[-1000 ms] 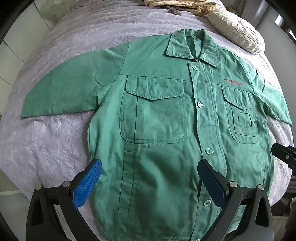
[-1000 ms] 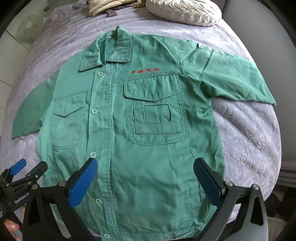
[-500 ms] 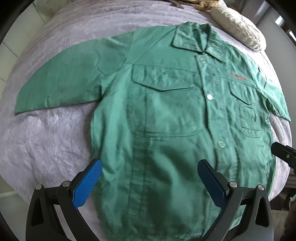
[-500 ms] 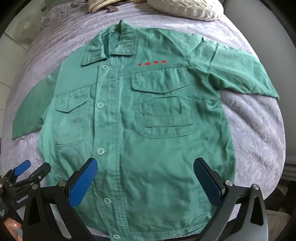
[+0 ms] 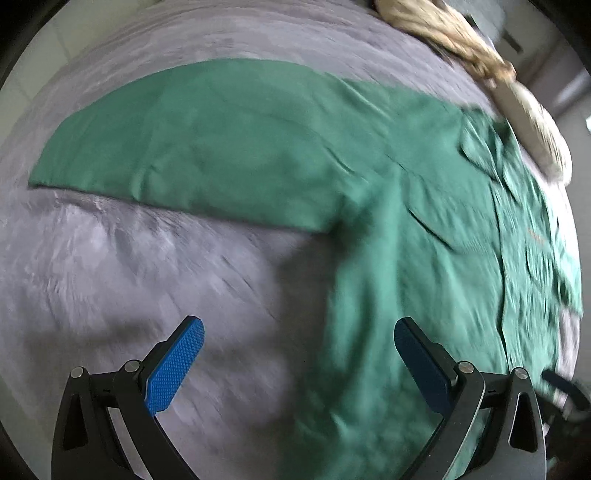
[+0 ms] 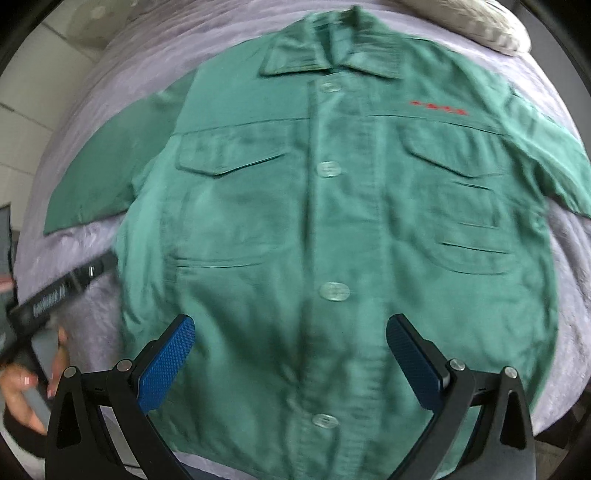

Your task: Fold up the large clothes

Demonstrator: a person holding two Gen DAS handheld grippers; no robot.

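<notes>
A green button-front work shirt (image 6: 332, 229) of woven cloth lay face up and spread flat on a bed covered with a crinkled lavender-grey bedspread (image 5: 129, 280). Its long axis ran from the hem, nearest the cameras, to the collar (image 6: 325, 48) at the far end. Four pale buttons showed down the closed placket, two flapped chest pockets sat either side of it, and one line of red embroidered characters (image 6: 439, 107) ran above the pocket on the picture's right. Both short sleeves stretched outward; the left wrist view showed one sleeve (image 5: 184, 147) lying flat across the bedspread, blurred. Beyond the collar lay a cream pleated cushion (image 6: 495, 33) and a beige crumpled cloth (image 5: 461, 48), both clear of the shirt's body. The right hand-held gripper (image 6: 291, 354) hung over the lower front, jaws spread wide, empty. The left hand-held gripper (image 5: 299, 354) hung over the shirt's side edge and bare bedspread, likewise spread and empty; a hand (image 6: 22, 387) held its handle.
</notes>
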